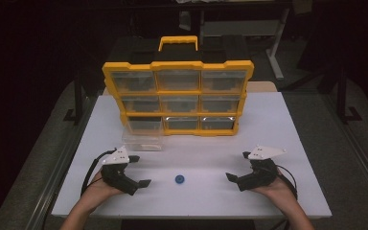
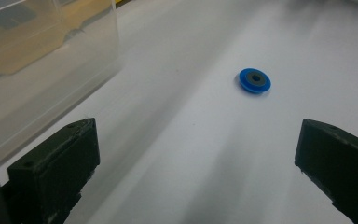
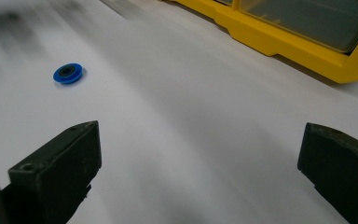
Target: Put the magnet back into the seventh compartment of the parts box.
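Both forearms come in from the bottom. The left tool (image 1: 141, 171) and the right tool (image 1: 236, 166) are held low, jaws wide apart, pointing inward toward each other.

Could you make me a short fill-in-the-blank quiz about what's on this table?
1. The small disc lying on the white table between the two hand-held grippers is ____ in colour.
2. The organiser at the back has a frame coloured ____.
3. The clear drawer pulled out onto the table came from the organiser's bottom ____ slot, seen from the high view.
4. The left hand-held gripper and the right hand-held gripper both have their jaws ____.

Missing words: blue; yellow; left; open
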